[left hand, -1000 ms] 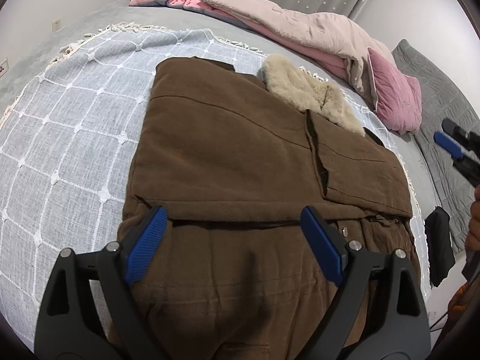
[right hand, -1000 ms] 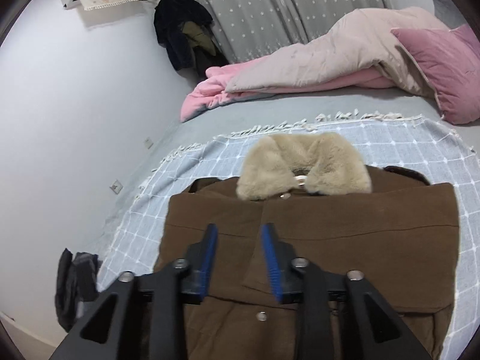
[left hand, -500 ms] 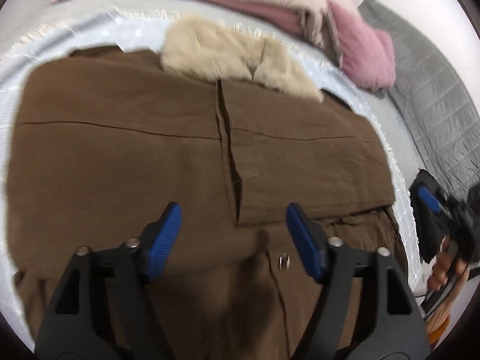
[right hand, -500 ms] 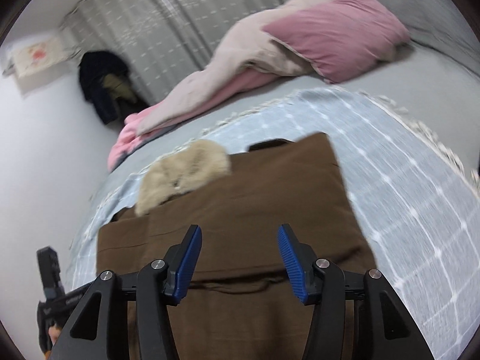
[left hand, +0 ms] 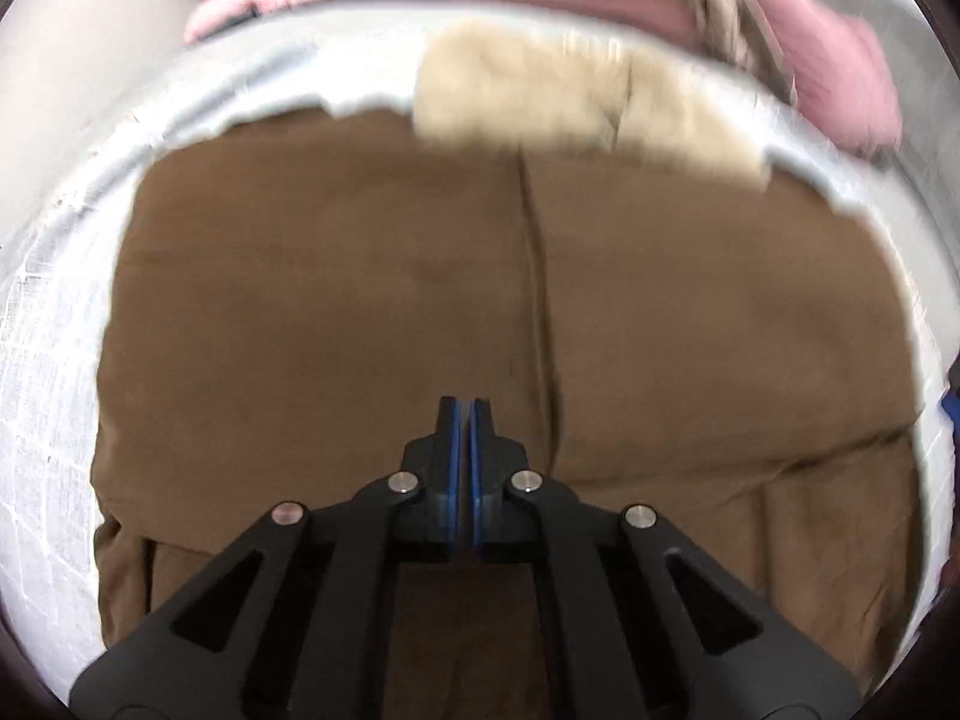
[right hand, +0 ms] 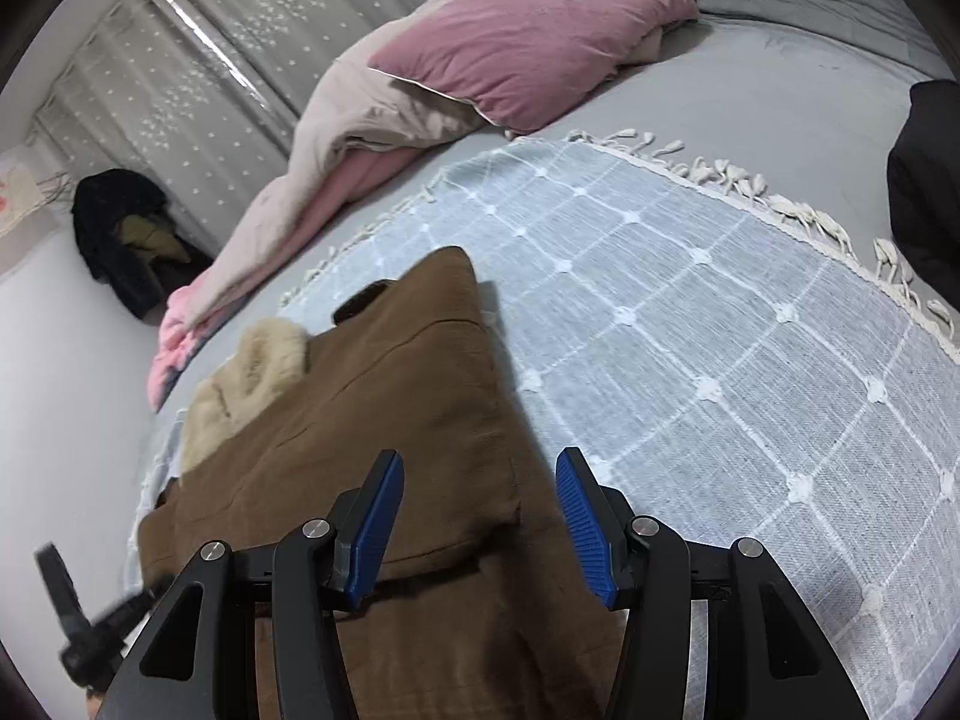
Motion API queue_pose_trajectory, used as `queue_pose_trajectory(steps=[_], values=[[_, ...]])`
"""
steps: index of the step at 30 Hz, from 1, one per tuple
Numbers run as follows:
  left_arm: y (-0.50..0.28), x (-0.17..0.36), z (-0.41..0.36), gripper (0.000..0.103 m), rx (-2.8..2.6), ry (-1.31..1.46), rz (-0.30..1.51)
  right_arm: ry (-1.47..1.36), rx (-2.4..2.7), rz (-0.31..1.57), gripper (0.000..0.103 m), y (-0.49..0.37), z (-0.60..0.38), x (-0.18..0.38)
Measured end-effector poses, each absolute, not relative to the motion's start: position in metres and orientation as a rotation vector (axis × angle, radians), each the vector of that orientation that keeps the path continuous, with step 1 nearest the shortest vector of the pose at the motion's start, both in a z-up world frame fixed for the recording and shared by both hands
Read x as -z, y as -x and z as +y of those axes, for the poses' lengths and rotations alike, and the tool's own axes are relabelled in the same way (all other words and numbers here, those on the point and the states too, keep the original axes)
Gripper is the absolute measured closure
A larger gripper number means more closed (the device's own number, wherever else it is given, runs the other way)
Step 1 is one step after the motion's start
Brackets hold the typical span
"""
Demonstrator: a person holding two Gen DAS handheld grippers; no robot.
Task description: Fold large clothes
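A large brown coat (left hand: 360, 300) with a beige fur collar (left hand: 570, 102) lies flat on the bed, sleeves folded in. My left gripper (left hand: 463, 414) hovers low over the coat's middle, just left of the front seam. It is shut, its blue pads are together, and no cloth shows between them. In the right wrist view the coat (right hand: 420, 420) and collar (right hand: 252, 372) sit at the left. My right gripper (right hand: 478, 455) is open and straddles the coat's right edge, its pads not pressing on it. The left gripper (right hand: 66, 606) shows blurred at the lower left.
The coat rests on a pale blue checked blanket (right hand: 720, 330) with a fringed edge. A pink pillow (right hand: 528, 42) and a beige-pink duvet (right hand: 336, 150) lie along the far side. Dark clothes (right hand: 120, 228) are piled by the curtain. A dark object (right hand: 924, 180) sits at the right.
The left gripper's jaws went from wide open to shut as it moved over the coat's middle. The right gripper swung to the coat's right edge, dropped lower, and its jaws widened.
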State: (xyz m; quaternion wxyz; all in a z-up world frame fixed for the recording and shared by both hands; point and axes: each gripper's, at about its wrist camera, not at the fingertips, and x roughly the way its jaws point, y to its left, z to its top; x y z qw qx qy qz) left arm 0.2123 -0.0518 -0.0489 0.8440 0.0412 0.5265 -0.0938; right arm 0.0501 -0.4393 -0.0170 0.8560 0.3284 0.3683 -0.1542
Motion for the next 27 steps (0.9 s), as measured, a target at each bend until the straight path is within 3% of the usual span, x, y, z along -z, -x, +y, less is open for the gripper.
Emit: queue_pose_trajectory(steps=[2, 4, 6, 7, 13, 15, 16, 20, 23, 27], values=[[-0.207, 0.038, -0.045, 0.098, 0.226, -0.015, 1.048, -0.661, 0.326, 0.786, 0.049, -0.052, -0.435, 0.019], [-0.201, 0.023, -0.045, 0.073, 0.288, 0.038, 0.967, -0.624, 0.317, 0.787, 0.049, -0.056, -0.429, 0.017], [-0.198, 0.014, -0.055, 0.056, 0.367, 0.035, 0.895, -0.571, 0.319, 0.786, 0.049, -0.062, -0.42, 0.016], [-0.198, 0.015, -0.06, 0.052, 0.386, 0.018, 0.876, -0.549, 0.319, 0.792, 0.049, -0.066, -0.417, 0.018], [-0.21, 0.069, -0.09, 0.047, 0.401, -0.093, 0.96, -0.362, 0.427, 0.968, 0.049, -0.089, -0.408, 0.057], [-0.209, 0.063, -0.089, 0.047, 0.393, -0.088, 0.974, -0.385, 0.449, 0.997, 0.037, -0.087, -0.416, 0.071], [-0.207, 0.058, -0.087, 0.047, 0.379, -0.084, 0.994, -0.409, 0.442, 1.0, 0.037, -0.086, -0.419, 0.07], [-0.191, 0.034, -0.071, 0.042, 0.355, -0.039, 1.051, -0.427, 0.441, 0.958, 0.035, -0.073, -0.419, 0.037], [-0.168, 0.016, -0.047, 0.027, 0.364, 0.001, 1.058, -0.444, 0.363, 0.906, 0.035, -0.052, -0.415, 0.008], [-0.132, -0.008, -0.008, 0.023, 0.373, -0.002, 1.049, -0.469, 0.24, 0.857, 0.031, -0.012, -0.407, -0.022]])
